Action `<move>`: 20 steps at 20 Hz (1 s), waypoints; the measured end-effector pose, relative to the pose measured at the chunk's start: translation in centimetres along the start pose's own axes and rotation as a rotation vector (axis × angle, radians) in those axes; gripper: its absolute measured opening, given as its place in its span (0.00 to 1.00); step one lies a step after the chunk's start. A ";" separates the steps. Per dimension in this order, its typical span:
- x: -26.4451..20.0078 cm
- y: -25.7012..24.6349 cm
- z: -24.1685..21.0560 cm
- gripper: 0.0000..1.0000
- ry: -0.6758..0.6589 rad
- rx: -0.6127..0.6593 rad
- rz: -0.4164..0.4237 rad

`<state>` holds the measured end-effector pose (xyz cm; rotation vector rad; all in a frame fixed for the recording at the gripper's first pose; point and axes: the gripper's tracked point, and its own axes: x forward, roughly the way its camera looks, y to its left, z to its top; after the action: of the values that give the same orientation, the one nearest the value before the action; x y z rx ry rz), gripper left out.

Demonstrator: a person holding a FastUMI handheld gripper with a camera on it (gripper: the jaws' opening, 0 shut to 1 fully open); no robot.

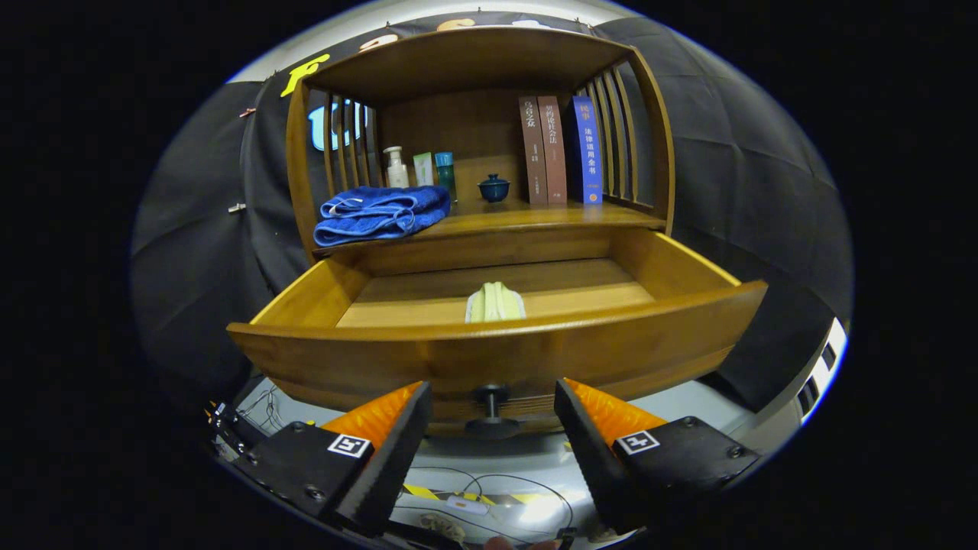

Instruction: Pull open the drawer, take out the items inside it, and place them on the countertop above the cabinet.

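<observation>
Wooden drawer (pixel 497 351) stands pulled open, a pale folded cloth (pixel 495 302) waiting inside at twelve o'clock of my spread gripper (pixel 493 409), countertop (pixel 550 215) delivery not yet made.

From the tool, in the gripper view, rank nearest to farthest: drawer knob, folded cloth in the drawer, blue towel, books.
Tool open.
1. Drawer knob: between the fingers.
2. Folded cloth: inside the open drawer, beyond the knob.
3. Blue towel: countertop front, left.
4. Books: countertop back, right.
</observation>
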<state>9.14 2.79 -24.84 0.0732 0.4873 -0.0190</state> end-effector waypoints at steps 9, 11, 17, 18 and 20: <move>4.6 0.9 9.4 1.00 0.136 -0.056 -0.007; 7.4 0.7 8.5 1.00 0.250 -0.054 -0.018; 14.0 1.5 3.7 1.00 0.500 -0.068 -0.009; 14.5 1.4 3.0 1.00 0.531 -0.066 -0.013; 15.3 1.5 1.8 1.00 0.577 -0.052 -0.014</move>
<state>23.57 4.09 -30.32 0.0227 1.0646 0.0016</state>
